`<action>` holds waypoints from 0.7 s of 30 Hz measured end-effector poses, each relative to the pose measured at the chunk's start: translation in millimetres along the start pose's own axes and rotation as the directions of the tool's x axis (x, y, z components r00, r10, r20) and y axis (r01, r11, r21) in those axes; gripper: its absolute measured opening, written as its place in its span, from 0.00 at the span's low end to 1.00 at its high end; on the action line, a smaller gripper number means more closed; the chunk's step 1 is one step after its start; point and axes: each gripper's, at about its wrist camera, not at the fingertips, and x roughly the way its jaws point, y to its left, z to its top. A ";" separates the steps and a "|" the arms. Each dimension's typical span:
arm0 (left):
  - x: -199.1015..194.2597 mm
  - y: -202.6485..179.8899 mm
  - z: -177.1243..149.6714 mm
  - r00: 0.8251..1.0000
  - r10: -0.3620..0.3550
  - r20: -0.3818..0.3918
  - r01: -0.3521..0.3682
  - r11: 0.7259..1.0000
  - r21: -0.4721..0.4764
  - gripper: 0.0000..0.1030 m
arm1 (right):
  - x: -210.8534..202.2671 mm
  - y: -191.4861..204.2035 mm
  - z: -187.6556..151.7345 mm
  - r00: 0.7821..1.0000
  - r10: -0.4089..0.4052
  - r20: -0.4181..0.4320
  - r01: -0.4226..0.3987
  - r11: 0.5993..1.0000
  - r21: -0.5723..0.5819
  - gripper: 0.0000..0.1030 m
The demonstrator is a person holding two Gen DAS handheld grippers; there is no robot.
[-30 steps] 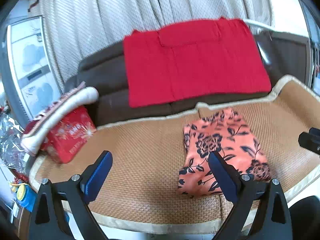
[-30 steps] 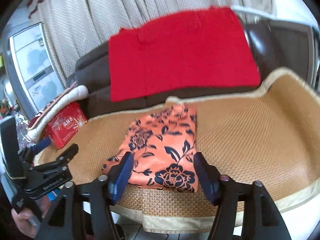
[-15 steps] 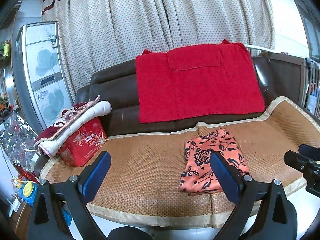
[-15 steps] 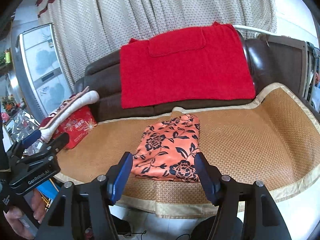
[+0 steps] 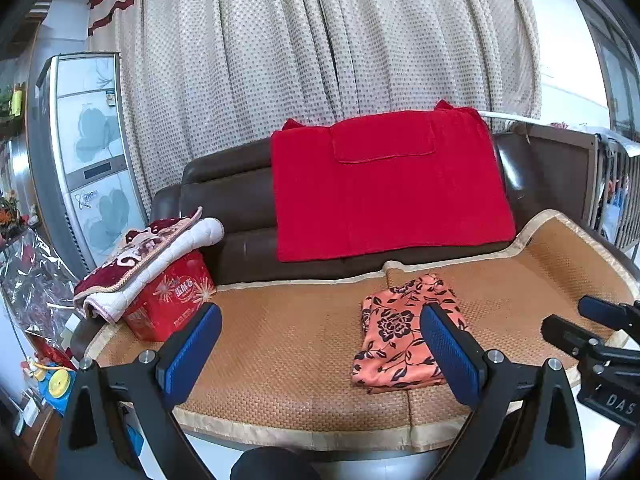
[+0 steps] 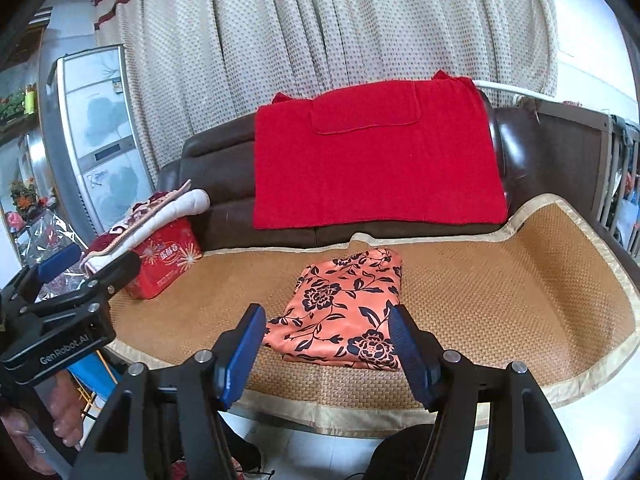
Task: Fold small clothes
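Left-wrist and right-wrist views of a sofa scene. The folded orange garment (image 6: 346,306) (black flower print) lies flat on the woven mat (image 6: 500,292) that covers the seat of the brown sofa (image 5: 228,200), near the mat's front edge and a little right of the seat's middle in the left-wrist view.

The left tongs (image 5: 320,354) stand apart, blue pads facing each other with nothing between them; they hang in front of the sofa's front edge, clear of the garment. The right tongs (image 6: 326,354) also stand apart and empty, in front of the garment's near edge and not touching it. Each tool appears at the margin of the other's view (the left one at the left edge of the right-wrist view, with part of a hand (image 6: 64,420) gripping its handle).

A red towel (image 5: 390,184) drapes over the sofa's backrest. At the left end of the seat a red box (image 5: 168,298) stands on the mat, with a folded quilt (image 5: 148,256) lying on top of it. Behind the sofa hangs a dotted beige curtain (image 5: 320,60); a refrigerator (image 5: 88,152) with a flower pattern stands to the left.
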 end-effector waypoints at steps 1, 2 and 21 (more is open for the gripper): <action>-3.0 1.1 0.7 1.000 -0.001 0.002 0.001 1.000 -0.003 0.96 | -2.5 1.4 0.1 1.000 0.001 0.003 -0.001 1.000 -0.003 0.66; -7.0 1.5 1.5 1.000 0.001 0.006 -0.001 1.000 -0.005 0.96 | -6.1 3.6 0.1 1.000 0.004 0.008 -0.004 1.000 -0.007 0.66; -50.8 7.5 10.9 0.999 -0.002 0.054 0.002 1.000 -0.013 0.96 | -32.9 16.4 2.6 0.998 -0.040 0.056 0.042 0.999 -0.032 0.66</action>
